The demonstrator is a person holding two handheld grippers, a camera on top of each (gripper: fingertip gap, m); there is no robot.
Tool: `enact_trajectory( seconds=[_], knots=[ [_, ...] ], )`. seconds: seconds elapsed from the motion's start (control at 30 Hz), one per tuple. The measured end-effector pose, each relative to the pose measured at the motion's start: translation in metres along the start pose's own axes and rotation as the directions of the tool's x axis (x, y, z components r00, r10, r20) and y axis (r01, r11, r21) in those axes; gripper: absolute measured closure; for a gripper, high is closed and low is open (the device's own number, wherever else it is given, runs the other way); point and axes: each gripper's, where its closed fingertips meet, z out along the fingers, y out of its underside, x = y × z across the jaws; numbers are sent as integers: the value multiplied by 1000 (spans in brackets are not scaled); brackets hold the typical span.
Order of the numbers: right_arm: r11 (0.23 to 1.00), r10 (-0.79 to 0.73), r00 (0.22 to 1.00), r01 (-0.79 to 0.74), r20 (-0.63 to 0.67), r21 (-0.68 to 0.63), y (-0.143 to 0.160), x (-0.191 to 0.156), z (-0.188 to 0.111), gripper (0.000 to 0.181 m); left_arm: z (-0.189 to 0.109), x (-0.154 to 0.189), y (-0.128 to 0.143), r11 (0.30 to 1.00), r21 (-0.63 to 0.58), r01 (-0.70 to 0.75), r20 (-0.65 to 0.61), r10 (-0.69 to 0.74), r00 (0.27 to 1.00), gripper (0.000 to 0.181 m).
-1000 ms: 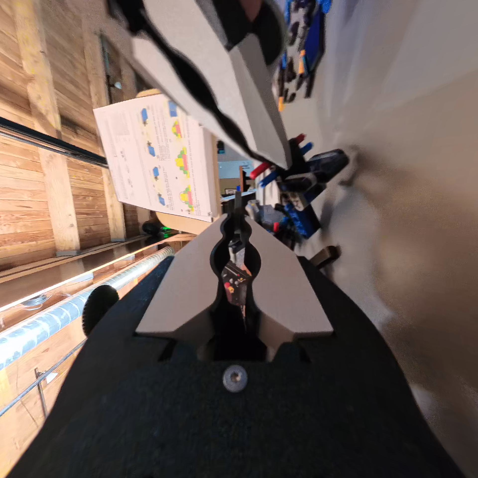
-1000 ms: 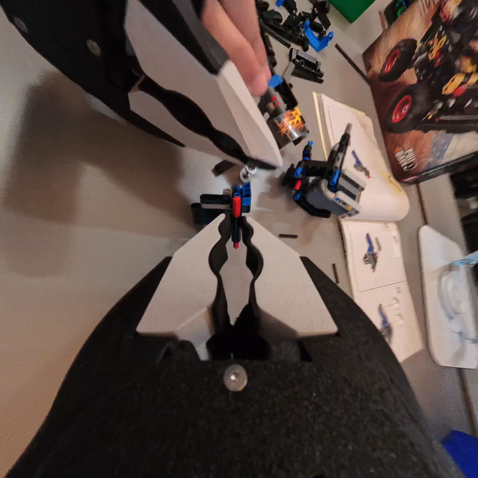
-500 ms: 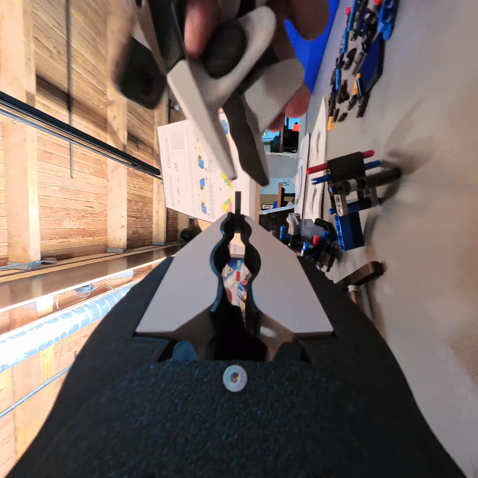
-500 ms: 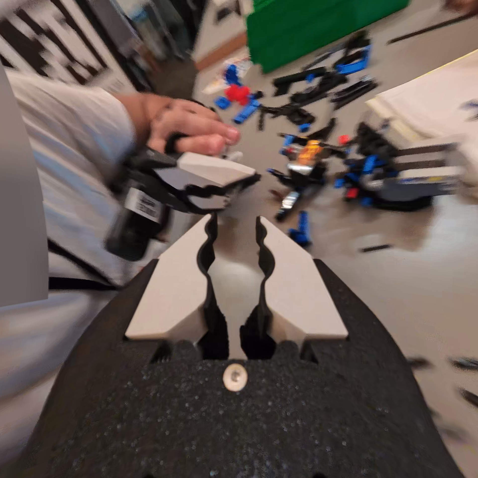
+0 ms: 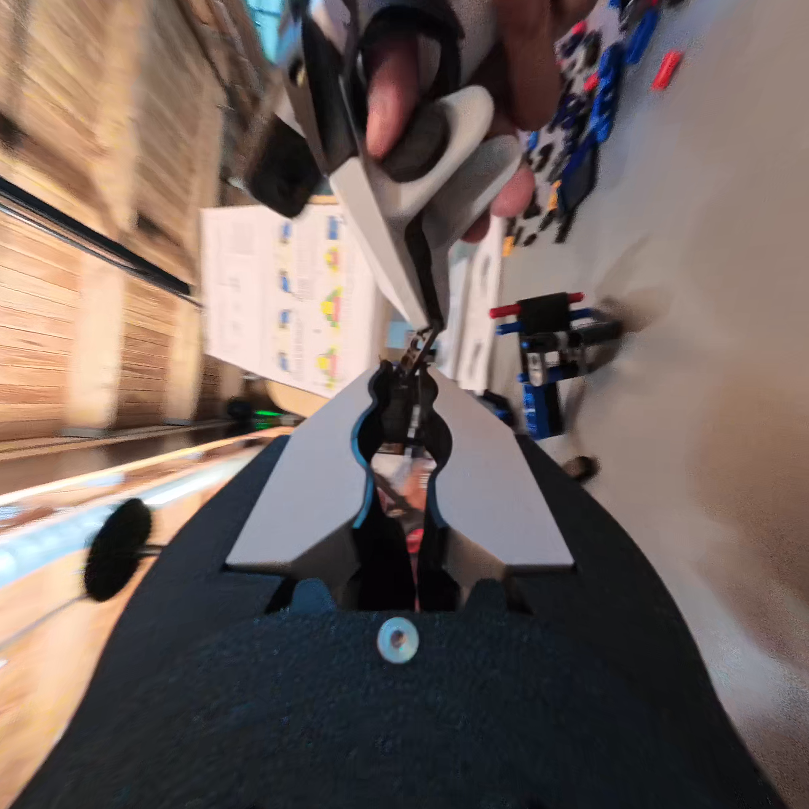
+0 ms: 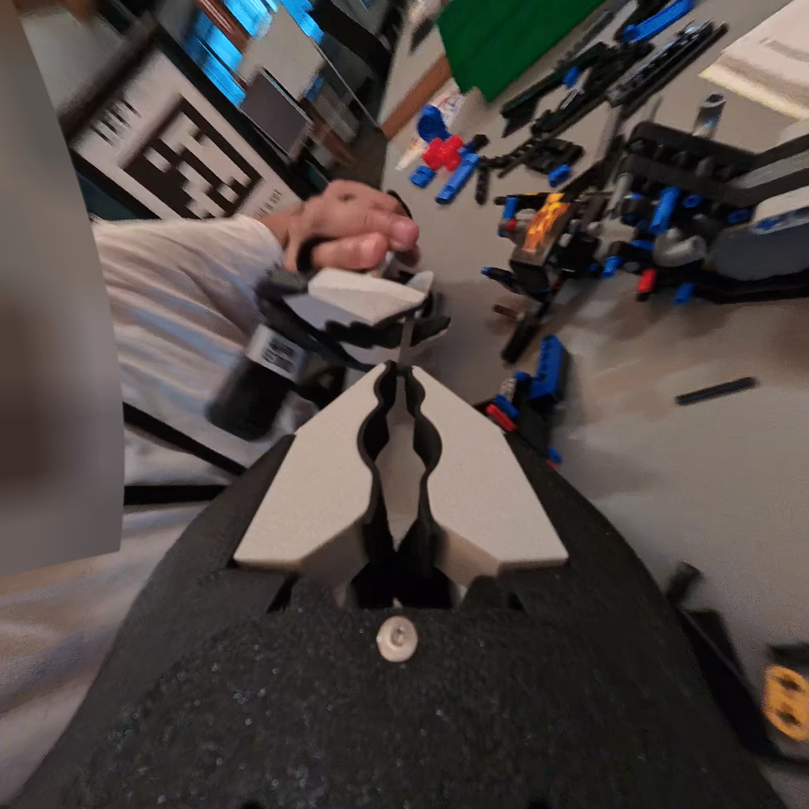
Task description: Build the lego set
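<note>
Pinching a thin dark axle [image 5: 422, 350] and a small black part at its tips, my left hand-held gripper [image 5: 405, 381] sits tilted on its side above the surface [image 5: 722, 394], jaws pressed almost together.

Half a second ago my right hand-held gripper [image 5: 431, 324] stood spread and apart from it. Now it has swung in and closed to a sliver, and its tips meet the free end of that same axle; as far as the blur lets me judge, it is pinching it. So both tools hold 1 piece in mid-air between them. I take this as a regrasp or a push to seat the axle in the black part, not yet a join to the model.

Just beyond, a small black-and-blue sub-assembly [image 5: 551, 341] with a red pin stands on the surface, untouched. Farther off, the right wrist view shows the partly built chassis [image 6: 656, 236], with loose blue and black pieces [image 6: 538, 153] scattered behind it. Much of the build looks still ahead.
</note>
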Motion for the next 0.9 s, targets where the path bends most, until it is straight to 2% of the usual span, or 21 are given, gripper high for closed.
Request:
enact_trajectory(
  seconds=[0.1,0.17,0.33,0.43,0.53,0.6,0.8,0.9],
  knots=[
    [978,-203,959,188,-197,-90,5,21,-9,179,1,14,7,979,-22,201,-225,-201,953,164],
    [970,-236,948,218,-211,-108,4,20,-11,179,-6,19,-4,947,29,320,-385,-285,878,154],
    [968,-218,957,189,-189,-164,13,17,-8,179,-10,8,-15,972,123,200,-460,-123,879,148],
    [968,-210,962,178,-175,-179,17,14,-4,179,-17,19,-20,986,131,100,-559,-9,829,150],
    [971,-190,969,161,-158,-176,18,11,-4,179,-14,23,-20,985,166,-40,-533,124,837,157],
    [973,-179,969,148,-168,-178,18,14,-5,179,-15,26,-25,983,182,-39,-551,135,823,177],
    [976,-166,973,139,-158,-168,17,13,-10,179,-9,20,-24,984,165,-73,-510,148,847,174],
    [974,-173,972,145,-157,-172,17,12,-10,179,-11,25,-22,987,148,-55,-535,127,835,159]
  ],
)
